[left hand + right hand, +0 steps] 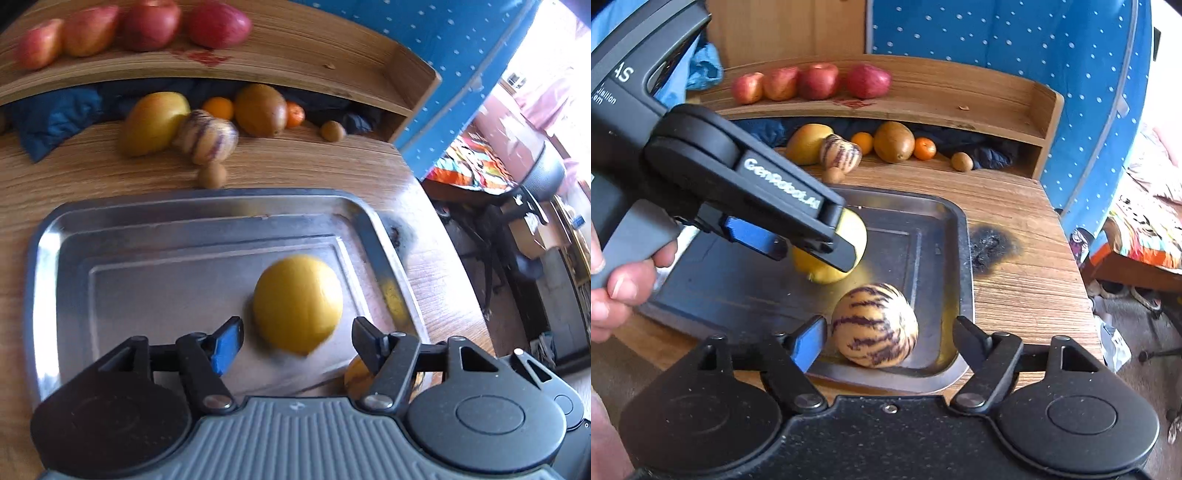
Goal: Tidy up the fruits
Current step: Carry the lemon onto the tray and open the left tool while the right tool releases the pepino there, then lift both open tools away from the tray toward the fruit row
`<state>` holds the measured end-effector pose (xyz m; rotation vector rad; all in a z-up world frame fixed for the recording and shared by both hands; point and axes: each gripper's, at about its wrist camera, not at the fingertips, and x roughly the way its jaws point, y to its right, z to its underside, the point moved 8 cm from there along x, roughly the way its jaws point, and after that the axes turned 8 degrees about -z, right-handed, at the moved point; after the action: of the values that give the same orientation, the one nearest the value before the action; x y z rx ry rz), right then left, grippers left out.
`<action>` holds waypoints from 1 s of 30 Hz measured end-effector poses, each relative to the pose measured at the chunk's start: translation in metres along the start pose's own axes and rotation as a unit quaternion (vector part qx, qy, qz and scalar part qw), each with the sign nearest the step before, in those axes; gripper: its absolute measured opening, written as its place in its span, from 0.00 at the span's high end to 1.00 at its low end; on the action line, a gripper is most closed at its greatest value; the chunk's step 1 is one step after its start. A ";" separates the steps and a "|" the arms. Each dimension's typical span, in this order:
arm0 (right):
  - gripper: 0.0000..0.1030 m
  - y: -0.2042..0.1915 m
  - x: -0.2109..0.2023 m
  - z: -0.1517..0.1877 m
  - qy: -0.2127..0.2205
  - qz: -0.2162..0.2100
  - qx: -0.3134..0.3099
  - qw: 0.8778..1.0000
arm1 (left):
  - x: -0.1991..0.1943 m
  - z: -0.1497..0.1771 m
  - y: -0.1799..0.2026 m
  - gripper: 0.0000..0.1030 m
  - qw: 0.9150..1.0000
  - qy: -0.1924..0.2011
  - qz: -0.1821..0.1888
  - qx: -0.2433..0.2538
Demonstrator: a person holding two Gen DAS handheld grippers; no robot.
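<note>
Both grippers are over the steel tray (960,236), and the step in hand looks like loading fruit onto it from the pile under the shelf. The left gripper (297,341) hangs with its jaws spread wide around a plain yellow fruit (298,302), perhaps a lemon or small melon; blur keeps me from telling whether the fruit rests on the tray floor or is just off it, but neither pad touches it. The right gripper (890,341) is likewise spread apart, straddling a purple-striped pepino melon (874,325) that sits in the tray's near right corner, free of both fingers.

Next, each gripper should back away cleanly without nudging its fruit, then reach to the desk (1015,206) for another piece.

Counted: two fruits in the tray. On the wooden shelf (960,99), four red apples (818,81) in a row. Below it on the desk: one large yellow mango-like fruit (807,142), one more striped pepino (840,153), two small oranges (862,142), one big brown-gold fruit (894,141), and two small kiwis (961,161)
</note>
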<state>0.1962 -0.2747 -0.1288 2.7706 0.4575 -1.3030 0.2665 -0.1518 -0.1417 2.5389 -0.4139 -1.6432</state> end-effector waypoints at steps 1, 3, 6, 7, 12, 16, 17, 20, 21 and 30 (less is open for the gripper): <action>0.21 -0.002 -0.002 0.001 0.002 -0.005 -0.003 1.000 | -0.004 0.003 -0.004 0.29 1.000 0.001 -0.005 -0.006; 0.17 -0.006 -0.006 0.002 0.006 -0.016 -0.008 1.000 | -0.014 0.010 -0.012 0.25 1.000 0.007 -0.017 -0.015; 0.10 -0.015 -0.013 0.004 0.011 -0.033 -0.019 0.999 | -0.031 0.023 -0.025 0.16 0.999 0.007 -0.041 -0.016; 0.08 -0.018 -0.014 0.005 0.010 -0.039 -0.025 0.999 | -0.037 0.029 -0.029 0.13 0.999 0.004 -0.048 -0.014; 0.02 -0.033 -0.021 0.006 0.007 -0.069 -0.056 0.996 | -0.063 0.058 -0.046 0.04 0.996 -0.017 -0.085 0.006; 0.01 -0.041 -0.024 0.003 0.011 -0.085 -0.069 0.994 | -0.070 0.078 -0.057 0.02 0.992 -0.052 -0.113 0.002; 0.01 -0.043 -0.024 0.003 0.013 -0.090 -0.070 0.993 | -0.069 0.081 -0.061 0.02 0.991 -0.062 -0.122 -0.002; 0.01 -0.048 -0.026 0.001 0.017 -0.105 -0.073 0.992 | -0.068 0.089 -0.073 0.02 0.982 -0.092 -0.163 -0.017; 0.01 -0.050 -0.026 0.000 0.018 -0.110 -0.073 0.991 | -0.068 0.091 -0.077 0.02 0.979 -0.101 -0.175 -0.021; 0.01 -0.058 -0.020 -0.018 0.029 -0.129 -0.073 0.988 | -0.074 0.089 -0.113 0.02 0.966 -0.122 -0.213 -0.077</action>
<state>0.1814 -0.2208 -0.0973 2.7009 0.9035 -1.1780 0.1773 -0.0167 -0.1389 2.4339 0.2630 -2.0439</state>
